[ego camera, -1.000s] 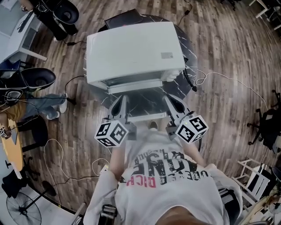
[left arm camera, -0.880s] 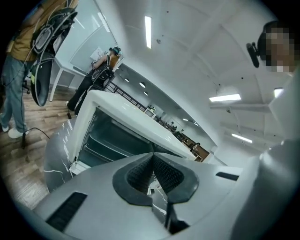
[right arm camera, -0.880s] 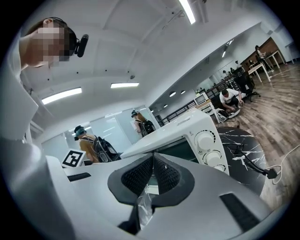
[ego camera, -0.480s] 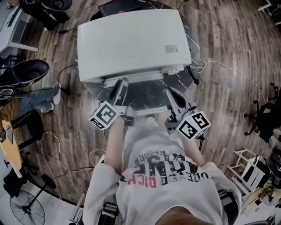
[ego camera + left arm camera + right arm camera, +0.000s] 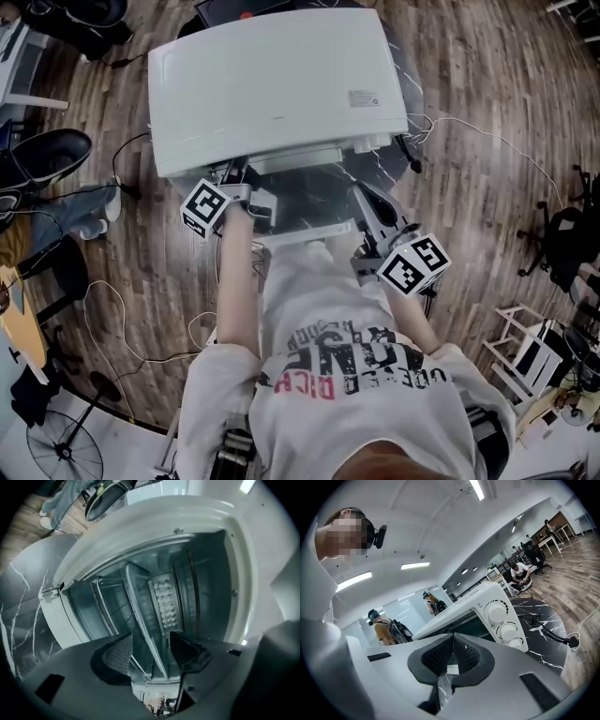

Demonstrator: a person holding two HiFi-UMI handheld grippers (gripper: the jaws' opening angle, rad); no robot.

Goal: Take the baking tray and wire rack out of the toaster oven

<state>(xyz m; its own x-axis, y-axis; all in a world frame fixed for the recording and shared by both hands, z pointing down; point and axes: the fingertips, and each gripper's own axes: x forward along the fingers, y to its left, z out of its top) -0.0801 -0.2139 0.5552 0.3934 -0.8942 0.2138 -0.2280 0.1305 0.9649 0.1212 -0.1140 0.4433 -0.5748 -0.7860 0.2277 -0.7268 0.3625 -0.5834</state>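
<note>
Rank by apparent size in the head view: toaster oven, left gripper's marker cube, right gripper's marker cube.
1. toaster oven, by far.
2. right gripper's marker cube.
3. left gripper's marker cube, smaller; it is farther from the camera, so they may really match.

toaster oven [image 5: 272,84]: white | table [image 5: 534,609]: black marble, white veins | floor [image 5: 487,56]: brown wood

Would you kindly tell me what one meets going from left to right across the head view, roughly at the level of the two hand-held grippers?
black office chair → left hand-held gripper → right hand-held gripper → black chair at the right edge
</note>
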